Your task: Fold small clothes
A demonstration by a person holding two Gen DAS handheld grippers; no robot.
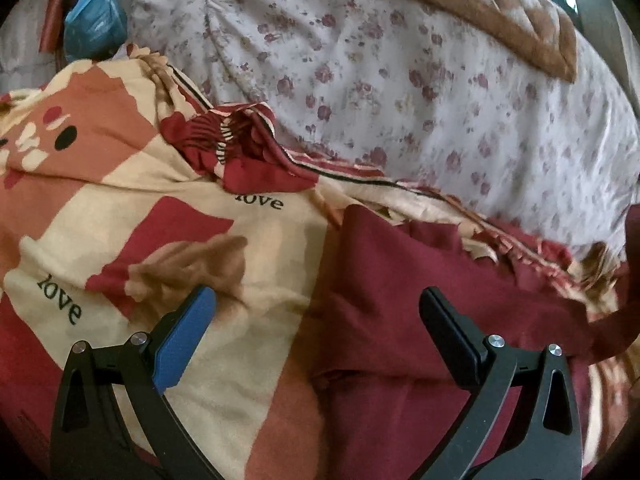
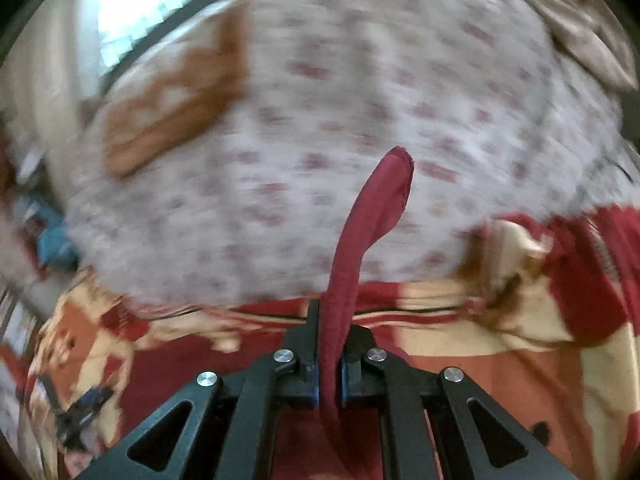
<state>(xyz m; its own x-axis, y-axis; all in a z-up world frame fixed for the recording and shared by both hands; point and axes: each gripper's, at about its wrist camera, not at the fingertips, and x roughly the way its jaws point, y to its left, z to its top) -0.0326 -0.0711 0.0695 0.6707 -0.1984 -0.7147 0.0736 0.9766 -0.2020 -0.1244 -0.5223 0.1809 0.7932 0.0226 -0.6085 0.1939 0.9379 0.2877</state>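
A small dark red garment (image 1: 432, 296) lies spread on a patterned red, orange and cream blanket (image 1: 140, 220). My left gripper (image 1: 316, 308) is open just above the garment's left edge, its jaws wide apart and empty. In the right wrist view my right gripper (image 2: 331, 328) is shut on a strip of the same dark red cloth (image 2: 372, 216), which sticks up and forward from between the jaws. That strip also shows at the right edge of the left wrist view (image 1: 632, 280). The right wrist view is blurred by motion.
A white sheet with small red flowers (image 1: 400, 80) covers the bed beyond the blanket. A brown and white cloth (image 1: 500, 12) lies at the far side near a bright window. A blue packet (image 1: 94, 16) sits at the far left.
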